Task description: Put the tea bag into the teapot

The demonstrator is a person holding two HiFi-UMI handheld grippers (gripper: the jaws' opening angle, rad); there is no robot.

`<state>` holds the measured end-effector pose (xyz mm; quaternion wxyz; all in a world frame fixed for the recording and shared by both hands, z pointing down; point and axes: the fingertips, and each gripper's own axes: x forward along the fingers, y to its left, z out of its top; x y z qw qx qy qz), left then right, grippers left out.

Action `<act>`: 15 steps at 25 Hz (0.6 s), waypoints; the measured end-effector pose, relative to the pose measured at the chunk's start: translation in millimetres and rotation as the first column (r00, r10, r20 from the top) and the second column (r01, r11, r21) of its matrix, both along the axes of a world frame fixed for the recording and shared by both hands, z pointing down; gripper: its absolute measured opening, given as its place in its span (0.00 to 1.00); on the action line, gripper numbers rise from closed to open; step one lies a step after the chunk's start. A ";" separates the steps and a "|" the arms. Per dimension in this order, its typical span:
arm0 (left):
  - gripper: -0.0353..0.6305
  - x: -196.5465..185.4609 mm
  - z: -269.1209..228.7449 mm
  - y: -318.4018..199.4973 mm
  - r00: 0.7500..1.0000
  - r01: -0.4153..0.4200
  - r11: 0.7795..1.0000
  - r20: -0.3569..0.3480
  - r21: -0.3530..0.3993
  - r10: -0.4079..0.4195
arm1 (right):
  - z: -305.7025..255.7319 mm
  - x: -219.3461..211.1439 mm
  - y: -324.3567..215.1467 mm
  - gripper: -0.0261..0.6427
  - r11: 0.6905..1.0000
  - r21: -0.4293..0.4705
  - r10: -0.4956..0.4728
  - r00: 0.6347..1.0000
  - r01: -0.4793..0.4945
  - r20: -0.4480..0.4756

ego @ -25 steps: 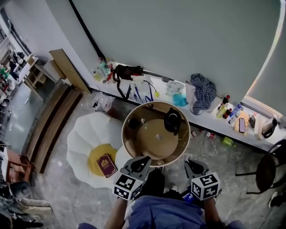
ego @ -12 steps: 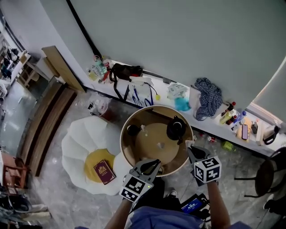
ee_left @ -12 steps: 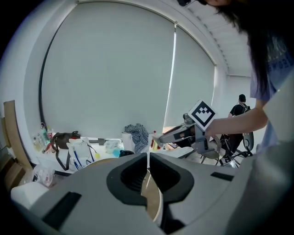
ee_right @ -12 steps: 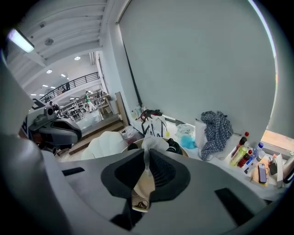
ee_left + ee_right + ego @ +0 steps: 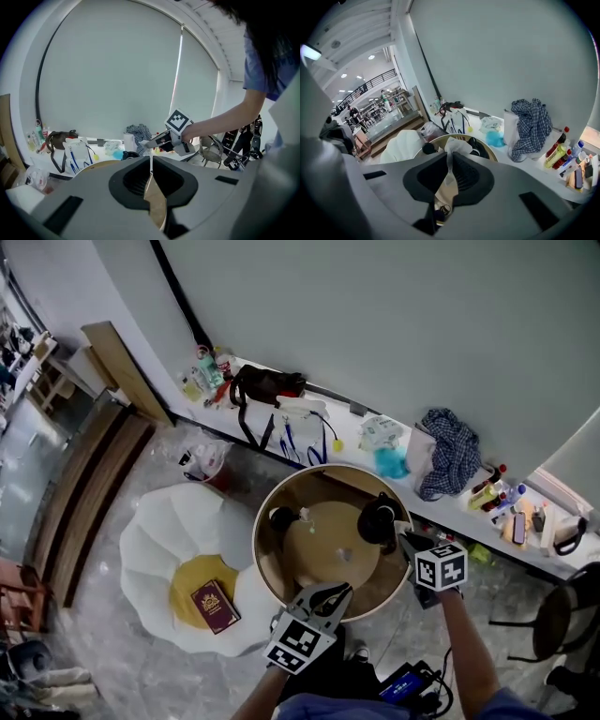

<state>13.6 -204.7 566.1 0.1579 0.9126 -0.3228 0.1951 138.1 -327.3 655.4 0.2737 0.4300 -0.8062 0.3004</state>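
A black teapot [image 5: 378, 518] stands at the right of the round rimmed table [image 5: 267, 563]. In the head view my right gripper [image 5: 409, 540] hangs just right of the teapot, over the table's rim. It is shut on a white tea bag [image 5: 457, 146], which sticks up between the jaws in the right gripper view, with the teapot [image 5: 478, 149] just behind it. My left gripper [image 5: 328, 598] sits at the table's near rim, its jaws shut with nothing between them [image 5: 151, 161]. In the left gripper view the right gripper [image 5: 161, 139] shows over the teapot [image 5: 130, 155].
A small black cup [image 5: 281, 518] and a small white item [image 5: 303, 515] stand at the table's left. A white petal-shaped seat [image 5: 164, 549] with a dark red book [image 5: 215, 606] lies to the left. A cluttered ledge [image 5: 347, 427] runs along the wall, with a checked cloth [image 5: 450, 451].
Both grippers have moved forward to the table. The right one travelled further, from in front of the body to just beside the teapot, still shut on the tea bag.
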 end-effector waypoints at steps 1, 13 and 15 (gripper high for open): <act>0.08 -0.2 3.7 -1.2 1.000 -0.005 1.000 -0.002 -0.002 0.005 | 7.9 -1.0 -4.6 0.10 1.000 -0.010 -0.001 1.000 0.001 -0.004; 0.08 1.7 49.6 -7.5 0.999 -0.030 0.998 -0.026 -0.057 0.029 | 83.3 -3.1 -58.4 0.10 0.995 -0.101 0.014 0.998 -0.020 -0.061; 0.08 -2.2 58.7 -5.3 0.999 -0.026 0.997 -0.029 -0.077 0.024 | 91.5 -5.9 -67.3 0.10 0.994 -0.110 -0.011 0.994 0.000 -0.107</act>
